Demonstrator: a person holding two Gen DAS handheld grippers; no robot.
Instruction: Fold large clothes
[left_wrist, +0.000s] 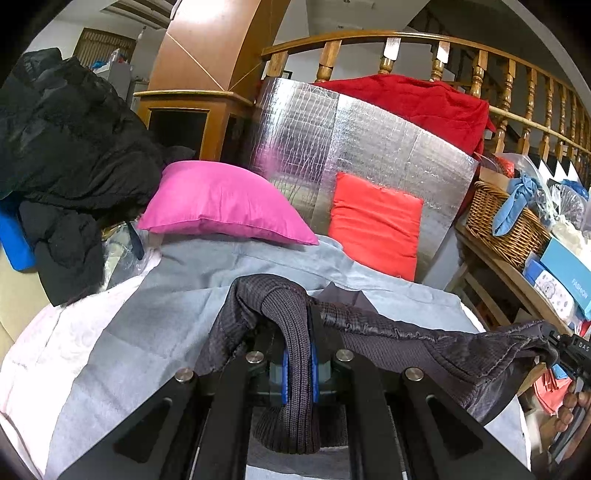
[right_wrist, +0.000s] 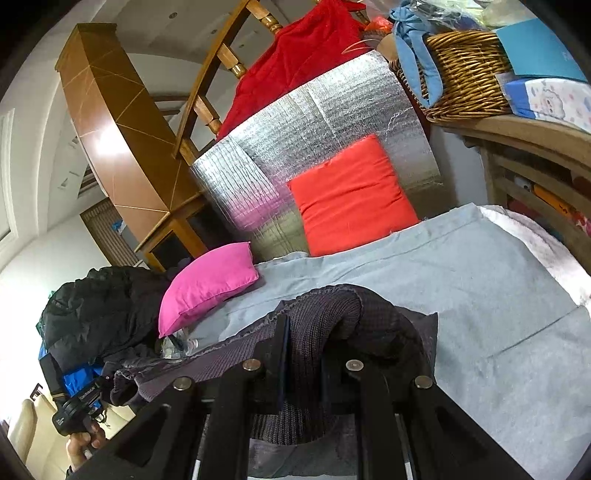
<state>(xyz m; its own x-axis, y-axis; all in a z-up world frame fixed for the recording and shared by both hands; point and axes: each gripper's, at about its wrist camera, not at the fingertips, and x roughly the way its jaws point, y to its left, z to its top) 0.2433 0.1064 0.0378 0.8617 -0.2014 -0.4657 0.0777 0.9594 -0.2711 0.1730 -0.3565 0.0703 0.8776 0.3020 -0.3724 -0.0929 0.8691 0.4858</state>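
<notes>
Jaws, left wrist view: left gripper (left_wrist: 299, 363) clenched on a ribbed band of the dark knitted garment (left_wrist: 406, 347), blue pads pressing it from both sides.
Garment position, left wrist view: held up off the grey sheet (left_wrist: 177, 317) covering the bed; one seamed edge stretches rightward to the right gripper (left_wrist: 559, 341), seen at the frame edge with a hand (left_wrist: 572, 406) under it.
Count, left wrist view: one garment, two cushions (pink cushion (left_wrist: 221, 203), orange cushion (left_wrist: 376, 225)), one wicker basket (left_wrist: 506, 221), one black coat pile (left_wrist: 66, 147).
Jaws, right wrist view: right gripper (right_wrist: 304, 354) clamped on a second ribbed band of the dark knitted garment (right_wrist: 388, 314).
Garment position, right wrist view: bunched over the fingers, the rest draped leftward to the left gripper (right_wrist: 105, 371), above the grey sheet (right_wrist: 480, 295).
Count, right wrist view: two grippers, one garment, two cushions, one silver foil panel (right_wrist: 314, 140).
Risk one: thick rib could creep out of a narrow grip if the span is pulled too taut.
Risk two: slack cloth hanging below may land creased or twisted, spoiling the fold.
Risk three: pink cushion lies near; a wide swing could snag it.
</notes>
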